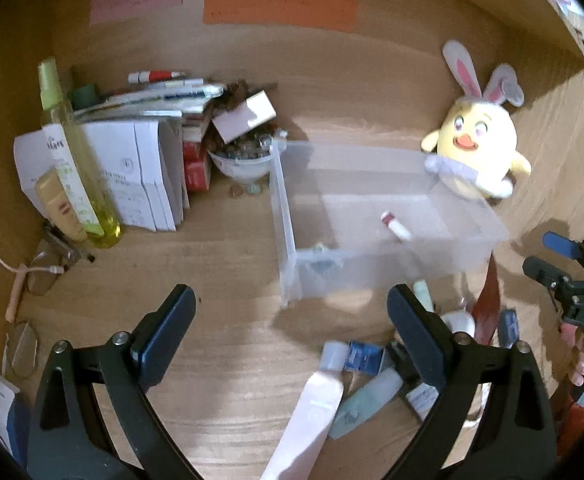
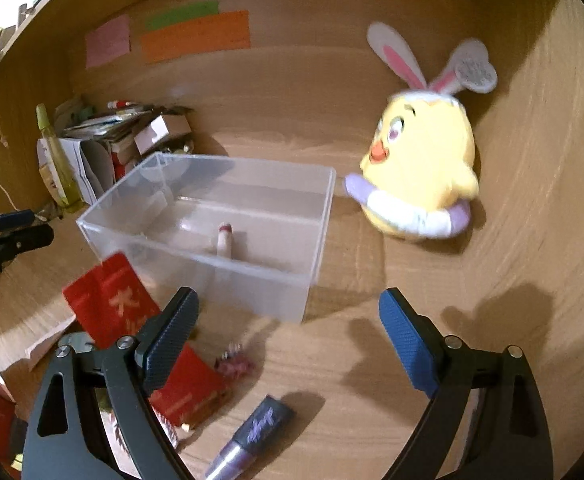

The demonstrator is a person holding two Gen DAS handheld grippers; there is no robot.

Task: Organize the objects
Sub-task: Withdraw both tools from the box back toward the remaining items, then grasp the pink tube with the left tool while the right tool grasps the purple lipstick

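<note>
- Purple lipstick tube [image 2: 252, 436] lies closest, on the table [image 2: 331, 380] low in the right wrist view, just under and between the right hand-held gripper [image 2: 288, 340] fingers, a bit toward its left finger. Long axis runs diagonal, dark cap up-right, silver end down-left.
- Right hand-held gripper: jaws wide, nothing btwn them. Judgement: it's the nearer one for that tube; needs to drop and roll so the pads cross the tube's short width, not along it.
- Red packet [image 2: 132, 320] sits partly under the right unit's left finger, small spiky clip [image 2: 234, 364] just beside it; both crowd the tube's left side. Right side of the tube is bare table, so room to come in from there.
- Clear bin [image 2: 212, 216] is ahead and up-left of the tube, near; open top, one small red-capped tube [image 2: 224, 240] already inside. Near wall is the edge to clear when carrying over.
- Left hand-held gripper [image 1: 292, 340]: also wide, empty. Pile of tubes and sachets [image 1: 355, 380] lies at its right finger, pink strip [image 1: 311, 412] btwn the fingers low down.
- Plush chick [image 2: 419, 168] stands right of the bin, apart; not in the way.
- Bottles and boxes [image 1: 104, 160] far left, well apart.
</note>
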